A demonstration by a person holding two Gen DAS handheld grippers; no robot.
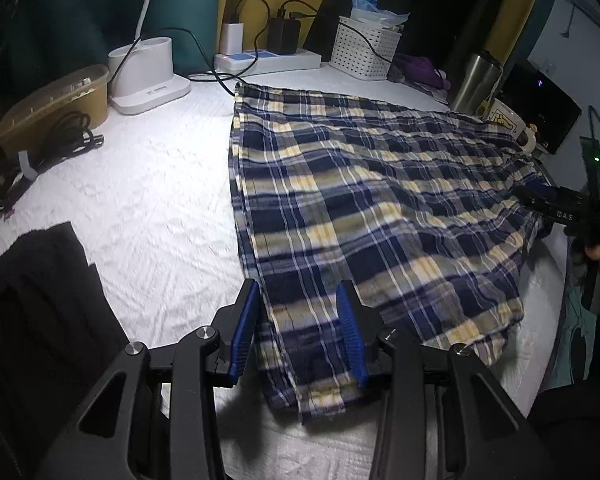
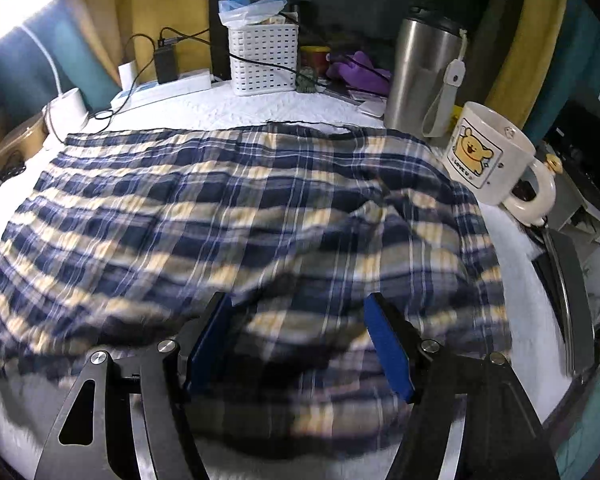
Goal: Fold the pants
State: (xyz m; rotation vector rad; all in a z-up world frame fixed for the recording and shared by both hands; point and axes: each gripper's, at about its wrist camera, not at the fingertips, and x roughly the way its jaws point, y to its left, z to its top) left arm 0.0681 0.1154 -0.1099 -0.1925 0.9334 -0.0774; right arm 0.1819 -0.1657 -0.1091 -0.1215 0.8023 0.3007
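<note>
The blue, yellow and white plaid pants (image 1: 360, 200) lie spread on the white quilted tabletop (image 1: 148, 200). My left gripper (image 1: 300, 308) hovers over their near left corner. Its blue pads (image 1: 246, 332) stand apart with a strip of the fabric's edge lying between them, not pinched. In the right wrist view the pants (image 2: 220, 208) are rumpled near the middle. My right gripper (image 2: 298, 332) is wide open just above the near edge of the cloth, which is blurred there. Its black body (image 1: 560, 210), held by a hand, shows at the pants' right side in the left wrist view.
Along the back stand a white lamp base (image 1: 148, 76), a power strip (image 1: 268, 60) with chargers, a white perforated basket (image 2: 264, 56), a steel tumbler (image 2: 424, 76) and a bear mug (image 2: 492, 160) touching the pants. A brown tub (image 1: 56, 100), black cables and dark cloth (image 1: 40, 300) sit left.
</note>
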